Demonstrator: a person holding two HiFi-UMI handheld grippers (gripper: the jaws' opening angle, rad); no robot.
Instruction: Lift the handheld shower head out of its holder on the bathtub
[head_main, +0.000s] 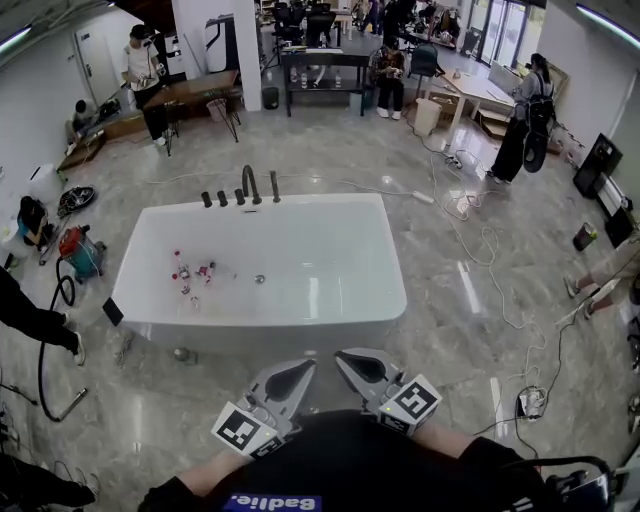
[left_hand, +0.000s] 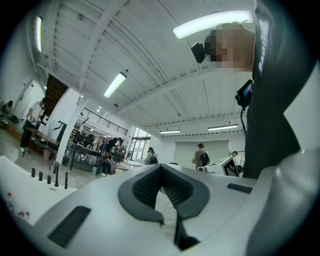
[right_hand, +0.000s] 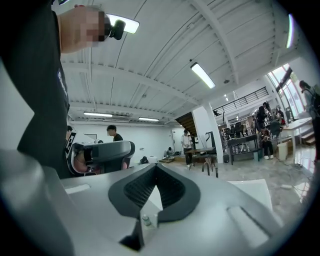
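A white freestanding bathtub (head_main: 300, 310) stands ahead of me on the marble floor. Along its far rim runs a row of dark fittings (head_main: 240, 192): short knobs, a curved spout and a slim upright rod (head_main: 275, 186) at the right end. I cannot tell which of them is the shower head. In the left gripper view the same fittings (left_hand: 56, 176) show small at the far left. My left gripper (head_main: 300, 368) (left_hand: 160, 167) and right gripper (head_main: 350, 358) (right_hand: 156, 167) are held close to my body, short of the tub's near rim. Both are shut and hold nothing.
Small red and white items (head_main: 192, 272) lie in the tub near the drain (head_main: 259, 279). A red vacuum (head_main: 80, 250) with a hose stands left of the tub. Cables (head_main: 480, 250) trail over the floor at the right. Several people and desks fill the far room.
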